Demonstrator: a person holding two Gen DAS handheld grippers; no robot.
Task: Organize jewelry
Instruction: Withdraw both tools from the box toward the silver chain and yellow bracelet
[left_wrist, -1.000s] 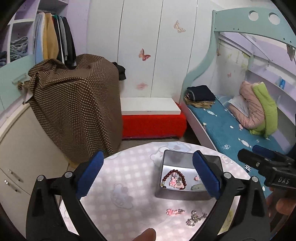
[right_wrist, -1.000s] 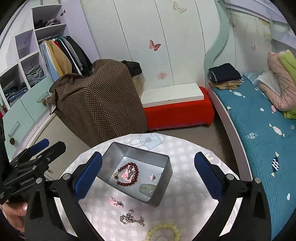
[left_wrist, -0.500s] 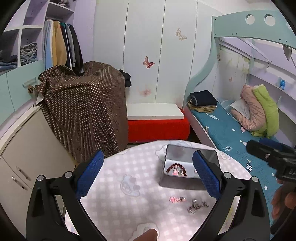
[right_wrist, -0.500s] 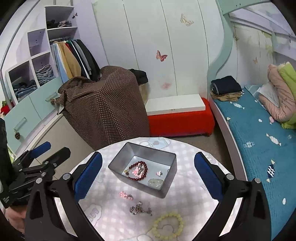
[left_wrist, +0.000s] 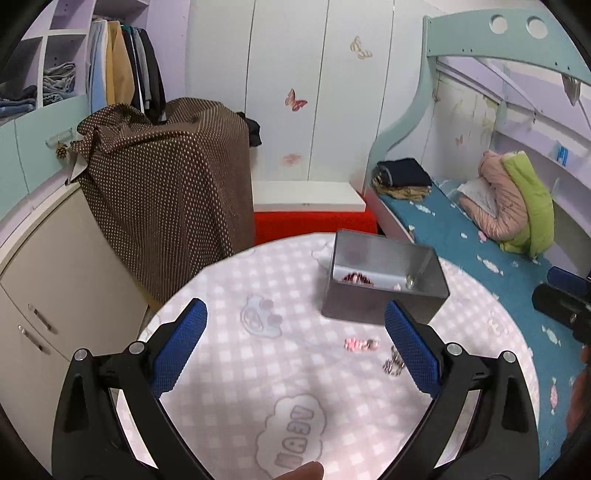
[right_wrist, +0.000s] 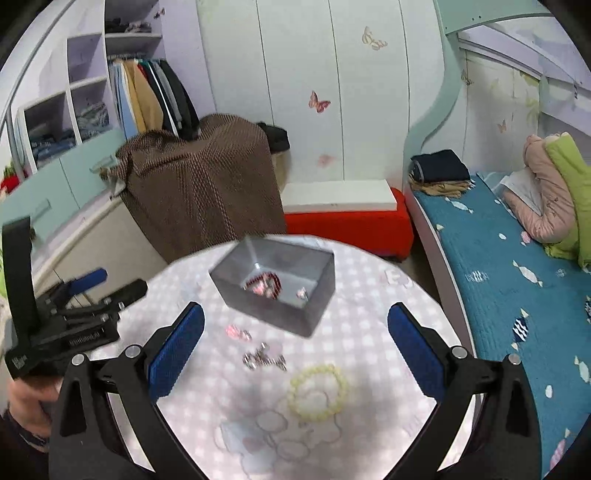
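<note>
Checked cloth covers the round bench (left_wrist: 229, 373) carrying a grey tin (right_wrist: 280, 314). Near the tin lies a yellow bracelet (right_wrist: 318, 391). Left tool (left_wrist: 295, 354) and right tool (right_wrist: 295, 354) gape wide, empty.

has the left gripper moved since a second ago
Yes. The left gripper has pulled back and away from the grey metal box, which now sits farther up the round checked table in its view.

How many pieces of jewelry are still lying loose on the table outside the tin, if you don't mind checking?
3: a pink charm nearest the tin, a silver chain piece just beyond it, and a pale yellow bead bracelet closest to the right gripper. Others may be hidden.
</note>
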